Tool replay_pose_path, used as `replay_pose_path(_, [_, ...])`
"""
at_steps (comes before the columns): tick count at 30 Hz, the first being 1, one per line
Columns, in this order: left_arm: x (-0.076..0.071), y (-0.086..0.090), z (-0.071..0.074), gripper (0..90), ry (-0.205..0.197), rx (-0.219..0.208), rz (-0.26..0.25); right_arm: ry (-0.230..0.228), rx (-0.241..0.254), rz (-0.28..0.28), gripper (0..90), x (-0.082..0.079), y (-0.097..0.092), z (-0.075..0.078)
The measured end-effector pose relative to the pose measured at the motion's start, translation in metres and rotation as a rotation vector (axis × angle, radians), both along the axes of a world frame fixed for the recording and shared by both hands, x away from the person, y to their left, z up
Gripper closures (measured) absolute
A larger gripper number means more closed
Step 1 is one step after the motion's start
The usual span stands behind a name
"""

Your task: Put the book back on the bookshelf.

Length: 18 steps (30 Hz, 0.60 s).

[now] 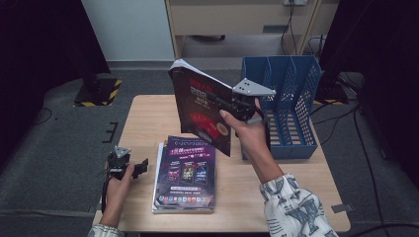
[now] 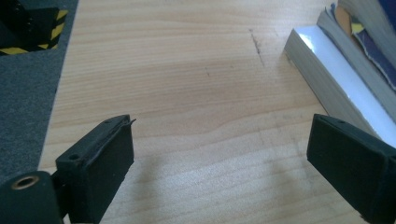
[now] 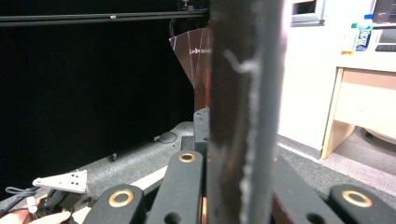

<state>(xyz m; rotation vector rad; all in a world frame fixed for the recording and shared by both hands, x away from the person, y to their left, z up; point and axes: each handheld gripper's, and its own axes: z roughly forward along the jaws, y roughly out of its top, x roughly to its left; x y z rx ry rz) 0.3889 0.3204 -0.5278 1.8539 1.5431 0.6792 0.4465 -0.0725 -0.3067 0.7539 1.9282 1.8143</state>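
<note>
My right gripper (image 1: 223, 102) holds a dark magazine with a red and black cover (image 1: 200, 111) upright in the air over the table's middle, jaws shut on its right edge. In the right gripper view the magazine (image 3: 243, 107) stands edge-on between the jaws. A stack of magazines (image 1: 185, 174) with a purple cover on top lies flat near the table's front. My left gripper (image 1: 143, 166) rests low at the table's left edge, just left of the stack, open. Bare wood shows between its jaws (image 2: 224, 144), and the stack's side (image 2: 336, 84) lies to their right.
A blue slotted file holder (image 1: 291, 106) stands at the table's back right, just beyond my right hand. The wooden table (image 1: 148, 123) has bare room at its back left. A black and yellow striped base (image 1: 99, 94) sits on the grey floor beyond the left corner.
</note>
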Motion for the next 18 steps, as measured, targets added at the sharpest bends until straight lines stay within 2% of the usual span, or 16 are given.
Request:
replay_pose_path(11, [0.0026,-0.0070,-0.0068,7.0,0.042,0.033,-0.039,-0.006,-0.001,-0.011,86.2,-0.0012,-0.0032,0.0038])
replay_pose_path(18, [0.0024,-0.0064,-0.0081,6.1,0.044,0.019,-0.038,-0.003,-0.007,-0.012,86.2,-0.0008,-0.0033,0.0038])
